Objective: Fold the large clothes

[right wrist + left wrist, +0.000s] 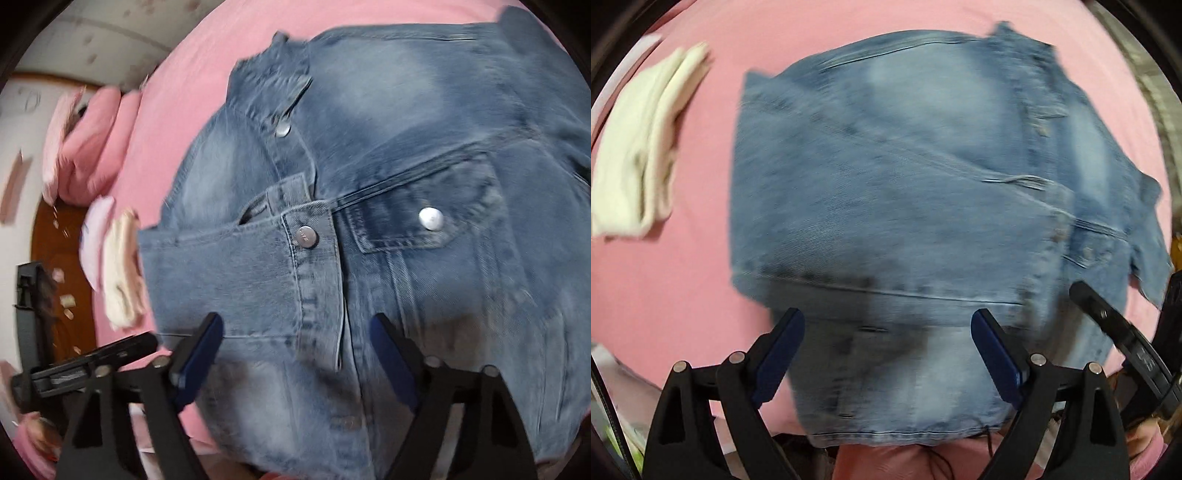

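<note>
A blue denim jacket (905, 166) lies partly folded on a pink bed sheet (683, 295), a sleeve laid across its body. My left gripper (888, 317) hangs open just above the jacket's near hem, its blue pads (783, 350) wide apart. In the right wrist view the jacket (424, 147) shows its snap buttons, a chest pocket and a cuff. My right gripper (298, 319) stands open over the front placket below the cuff, with denim under the gap and no pad pressing on it. Each gripper shows at the edge of the other's view.
A folded cream-white cloth (639, 155) lies on the sheet left of the jacket, also seen as the cream cloth (122, 273). Pink pillows (92, 147) lie at the bed's far end. A brown wooden door (55, 258) and a pale wall stand beyond the bed edge.
</note>
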The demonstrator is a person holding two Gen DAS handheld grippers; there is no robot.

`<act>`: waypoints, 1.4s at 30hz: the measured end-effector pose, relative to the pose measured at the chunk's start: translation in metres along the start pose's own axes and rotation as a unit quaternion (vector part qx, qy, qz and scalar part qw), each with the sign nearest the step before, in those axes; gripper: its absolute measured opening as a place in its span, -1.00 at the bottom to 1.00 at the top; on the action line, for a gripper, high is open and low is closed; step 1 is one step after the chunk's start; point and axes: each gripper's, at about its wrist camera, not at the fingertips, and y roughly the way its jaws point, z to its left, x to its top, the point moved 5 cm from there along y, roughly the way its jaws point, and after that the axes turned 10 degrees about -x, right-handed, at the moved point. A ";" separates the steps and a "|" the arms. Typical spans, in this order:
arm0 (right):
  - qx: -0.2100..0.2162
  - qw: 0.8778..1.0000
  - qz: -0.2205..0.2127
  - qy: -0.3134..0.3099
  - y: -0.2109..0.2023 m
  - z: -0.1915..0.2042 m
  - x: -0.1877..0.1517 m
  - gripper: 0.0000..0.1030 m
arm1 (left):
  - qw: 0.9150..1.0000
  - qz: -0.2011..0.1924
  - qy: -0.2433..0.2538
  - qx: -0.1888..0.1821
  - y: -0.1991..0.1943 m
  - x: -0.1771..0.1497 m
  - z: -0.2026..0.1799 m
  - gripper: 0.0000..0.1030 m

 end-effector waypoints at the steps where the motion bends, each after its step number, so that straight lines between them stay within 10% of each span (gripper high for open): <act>1: -0.017 1.000 -0.005 -0.008 0.007 0.000 0.002 0.43 | 1.000 -0.001 -0.008 0.005 0.001 0.000 0.009 0.75; 16: -0.082 0.992 -0.020 -0.091 0.036 0.035 0.029 -0.76 | 0.997 -0.018 -0.060 0.035 -0.006 0.002 0.065 0.75; 31: -0.002 0.977 -0.140 -0.163 -0.068 0.077 0.045 -0.86 | 0.994 -0.056 -0.073 0.061 -0.033 0.015 0.088 0.75; 42: -0.044 0.967 -0.212 -0.130 -0.138 0.036 0.110 -0.86 | 0.990 -0.090 -0.070 0.086 -0.038 0.034 0.089 0.75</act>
